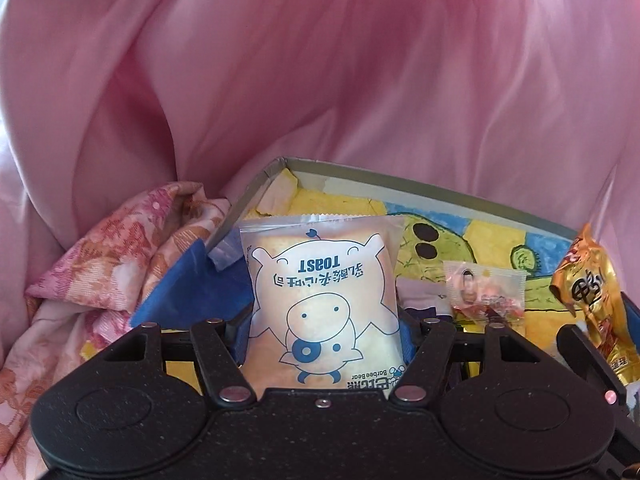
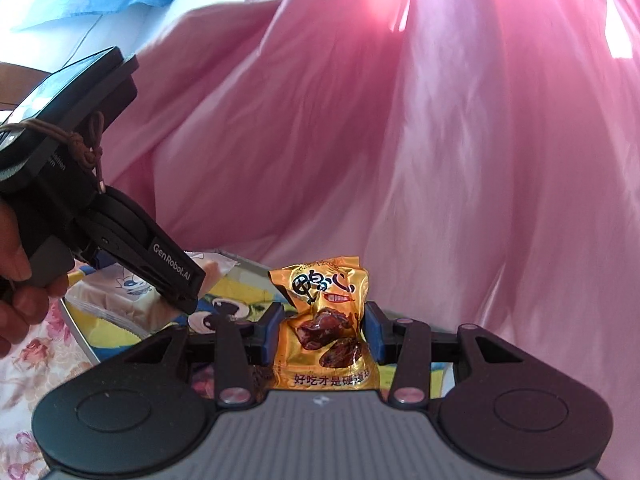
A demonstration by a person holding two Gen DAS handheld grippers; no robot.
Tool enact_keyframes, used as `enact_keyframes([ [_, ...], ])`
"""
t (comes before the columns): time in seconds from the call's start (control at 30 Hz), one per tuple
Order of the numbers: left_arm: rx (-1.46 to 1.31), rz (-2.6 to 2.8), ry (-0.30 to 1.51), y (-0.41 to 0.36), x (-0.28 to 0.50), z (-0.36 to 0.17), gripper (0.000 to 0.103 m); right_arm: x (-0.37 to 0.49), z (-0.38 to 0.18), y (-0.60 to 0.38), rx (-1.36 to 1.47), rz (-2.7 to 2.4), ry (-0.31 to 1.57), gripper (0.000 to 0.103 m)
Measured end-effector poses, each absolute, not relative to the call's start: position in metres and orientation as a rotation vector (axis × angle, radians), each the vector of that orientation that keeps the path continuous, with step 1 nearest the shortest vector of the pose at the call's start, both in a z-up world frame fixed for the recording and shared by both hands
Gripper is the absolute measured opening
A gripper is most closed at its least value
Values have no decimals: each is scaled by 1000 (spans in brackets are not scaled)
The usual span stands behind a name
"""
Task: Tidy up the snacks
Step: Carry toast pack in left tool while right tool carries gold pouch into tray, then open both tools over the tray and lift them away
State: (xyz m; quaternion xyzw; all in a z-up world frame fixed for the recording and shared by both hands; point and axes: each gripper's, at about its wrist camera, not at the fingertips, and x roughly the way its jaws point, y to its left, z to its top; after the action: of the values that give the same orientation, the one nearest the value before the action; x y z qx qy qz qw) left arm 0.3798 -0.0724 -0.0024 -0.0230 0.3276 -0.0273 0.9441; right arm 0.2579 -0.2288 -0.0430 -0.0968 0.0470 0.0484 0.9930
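Centrally, the left gripper (image 1: 324, 320) clamps a white cow-print toast packet (image 1: 322, 300); the right gripper (image 2: 322, 330) clamps a crinkled gold foil snack pouch (image 2: 326, 320), above a shallow cartoon-lined box (image 1: 440, 190), pink satin cloth (image 1: 320, 60) behind.

Bright backlit pink glow, fisheye-warped edges

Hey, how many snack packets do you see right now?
3. The toast packet is in the left tongs, the gold packet in the right tongs, and a small clear packet lies in the box. More may be hidden.
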Motion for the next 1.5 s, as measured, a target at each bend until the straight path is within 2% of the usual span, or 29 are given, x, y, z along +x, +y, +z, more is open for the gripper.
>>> enact_keyframes([
  [0.43, -53, -52, 690, -76, 390, -15, 67, 275, -59, -233, -128, 134, 190, 48],
  [0.7, -58, -39, 698, -76, 392, -18, 69, 278, -59, -237, -102, 140, 204, 54],
  [0.83, -26, -40, 679, -81, 390, -16, 79, 279, -59, -238, -92, 134, 206, 56],
  [1.03, -29, -40, 655, -85, 386, -13, 84, 278, -58, -241, -71, 133, 203, 60],
  [1.13, -34, -31, 636, -85, 384, -11, 88, 276, -56, -241, -69, 131, 195, 64],
  [1.33, -35, -27, 622, -85, 382, -6, 89, 275, -55, -242, -65, 132, 190, 70],
  [1.5, -42, -23, 605, -83, 379, -4, 90, 273, -53, -242, -57, 133, 184, 81],
])
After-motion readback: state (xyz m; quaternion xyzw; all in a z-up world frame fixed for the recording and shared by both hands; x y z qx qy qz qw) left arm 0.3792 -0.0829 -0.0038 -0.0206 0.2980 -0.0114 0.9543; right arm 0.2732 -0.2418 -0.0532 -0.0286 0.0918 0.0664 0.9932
